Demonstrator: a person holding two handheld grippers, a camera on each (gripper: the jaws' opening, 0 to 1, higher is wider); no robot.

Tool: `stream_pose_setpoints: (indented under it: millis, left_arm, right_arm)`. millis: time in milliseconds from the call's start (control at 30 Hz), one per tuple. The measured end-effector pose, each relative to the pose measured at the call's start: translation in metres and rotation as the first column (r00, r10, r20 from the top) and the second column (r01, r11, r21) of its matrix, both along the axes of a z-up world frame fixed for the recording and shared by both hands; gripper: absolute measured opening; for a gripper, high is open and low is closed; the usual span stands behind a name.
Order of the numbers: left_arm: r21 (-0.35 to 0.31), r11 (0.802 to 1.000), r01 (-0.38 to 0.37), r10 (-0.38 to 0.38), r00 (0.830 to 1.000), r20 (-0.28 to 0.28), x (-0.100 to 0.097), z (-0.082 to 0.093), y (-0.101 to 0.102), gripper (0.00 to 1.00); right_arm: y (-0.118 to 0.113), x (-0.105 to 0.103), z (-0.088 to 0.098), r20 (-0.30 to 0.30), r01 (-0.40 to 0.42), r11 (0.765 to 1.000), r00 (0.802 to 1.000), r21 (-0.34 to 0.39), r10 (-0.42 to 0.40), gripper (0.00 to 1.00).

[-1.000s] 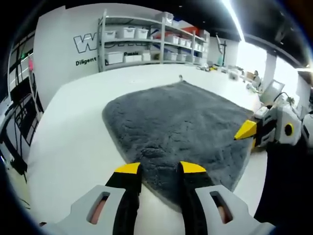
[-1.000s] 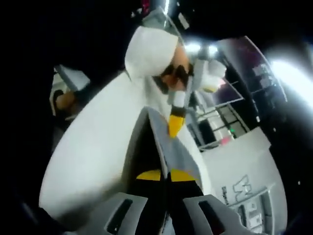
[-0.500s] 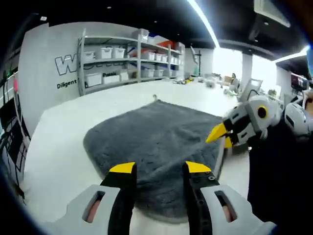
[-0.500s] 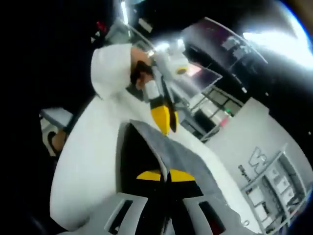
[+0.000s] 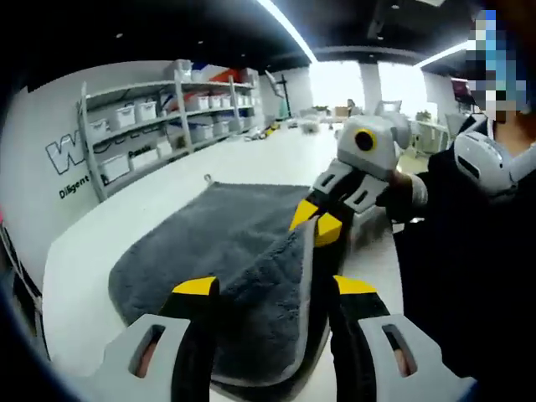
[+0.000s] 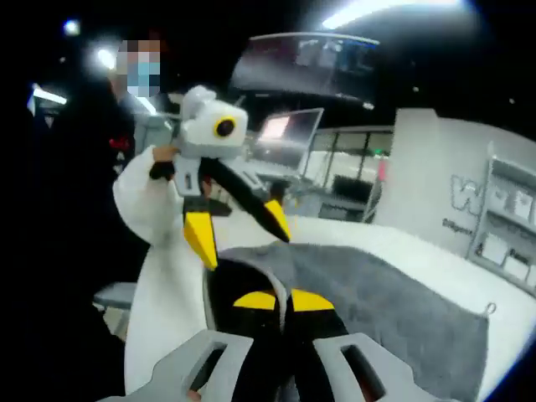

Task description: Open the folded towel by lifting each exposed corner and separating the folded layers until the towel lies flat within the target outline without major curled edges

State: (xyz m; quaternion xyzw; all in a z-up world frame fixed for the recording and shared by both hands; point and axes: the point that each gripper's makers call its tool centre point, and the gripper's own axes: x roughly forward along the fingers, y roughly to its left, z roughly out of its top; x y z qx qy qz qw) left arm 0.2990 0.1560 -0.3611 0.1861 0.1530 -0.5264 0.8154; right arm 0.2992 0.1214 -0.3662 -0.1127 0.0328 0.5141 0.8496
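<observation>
Left gripper view: yellow-tipped left gripper (image 5: 266,286) spread wide, nothing between its jaws, over a fluffy grey towel (image 5: 219,251) spread on the white table (image 5: 92,243). Near towel edge raised in a fold, clamped by the yellow-tipped right gripper (image 5: 316,224). Shelf rack (image 5: 151,130) with white bins behind.

Right gripper view: right gripper (image 6: 280,300) pinched on the towel (image 6: 394,314) edge; left gripper (image 6: 237,230) agape just beyond.

Lab/workshop: metal shelving (image 5: 159,117) w/ white storage bins, wall lettering (image 5: 71,159), ceiling strip light (image 5: 289,29), monitor (image 6: 285,134).
</observation>
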Motion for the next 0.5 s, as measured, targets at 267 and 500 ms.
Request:
stream_pose_setpoints:
  millis: [267, 500]
  left_arm:
    - [0.025, 0.999, -0.044, 0.045, 0.999, -0.015, 0.016, -0.007, -0.013, 0.45]
    - [0.042, 0.999, -0.033, 0.034, 0.999, -0.012, 0.017, -0.011, -0.027, 0.43]
  right_arm:
    - [-0.007, -0.001, 0.007, -0.192, 0.013, 0.988, 0.981, 0.153, 0.017, 0.00]
    - [-0.014, 0.002, 0.022, -0.356, 0.027, 0.951, 0.930, 0.309, 0.089, 0.00]
